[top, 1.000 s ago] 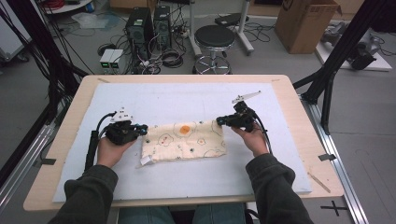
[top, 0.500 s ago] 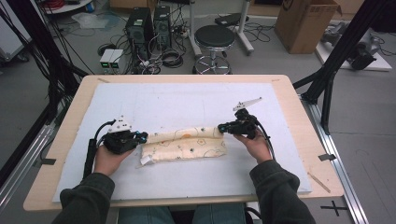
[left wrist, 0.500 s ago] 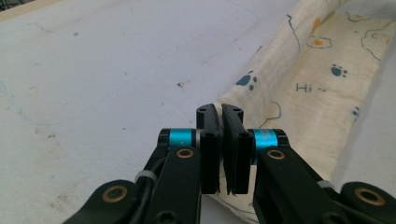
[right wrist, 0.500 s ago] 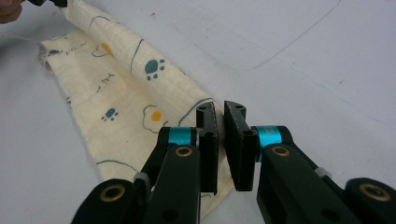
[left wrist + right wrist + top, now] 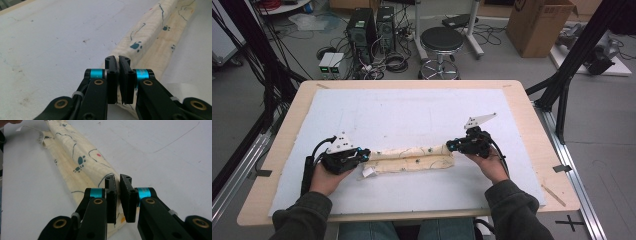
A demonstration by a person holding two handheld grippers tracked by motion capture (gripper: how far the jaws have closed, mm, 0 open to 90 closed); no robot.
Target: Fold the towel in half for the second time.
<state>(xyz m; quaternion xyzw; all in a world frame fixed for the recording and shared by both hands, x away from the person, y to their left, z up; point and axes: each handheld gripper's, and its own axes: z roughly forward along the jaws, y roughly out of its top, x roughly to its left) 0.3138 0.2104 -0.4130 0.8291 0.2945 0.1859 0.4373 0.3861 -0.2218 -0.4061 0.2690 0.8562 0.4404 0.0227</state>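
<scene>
A cream cloth (image 5: 412,159) printed with paw marks lies as a long narrow folded strip across the white mat, with a small white label (image 5: 368,171) at its left end. My left gripper (image 5: 363,154) is at the strip's left end, and in the left gripper view its jaws (image 5: 117,62) are pressed together on the cloth (image 5: 150,37) edge. My right gripper (image 5: 452,146) is at the right end. Seen in the right gripper view, its jaws (image 5: 118,181) pinch the near end of the cloth (image 5: 75,152), which runs away from them toward the label (image 5: 40,136).
A white mat (image 5: 412,115) covers most of the wooden table (image 5: 412,84). Behind the table on the floor stand a round stool (image 5: 442,40), computer cases (image 5: 372,25) with cables and a cardboard box (image 5: 537,25). A black frame leg (image 5: 562,100) rises at the right.
Both grippers moved toward the person's side of the table, drawing the cloth's far edge over with them. The wide cloth is now a narrow strip, and the orange print no longer shows.
</scene>
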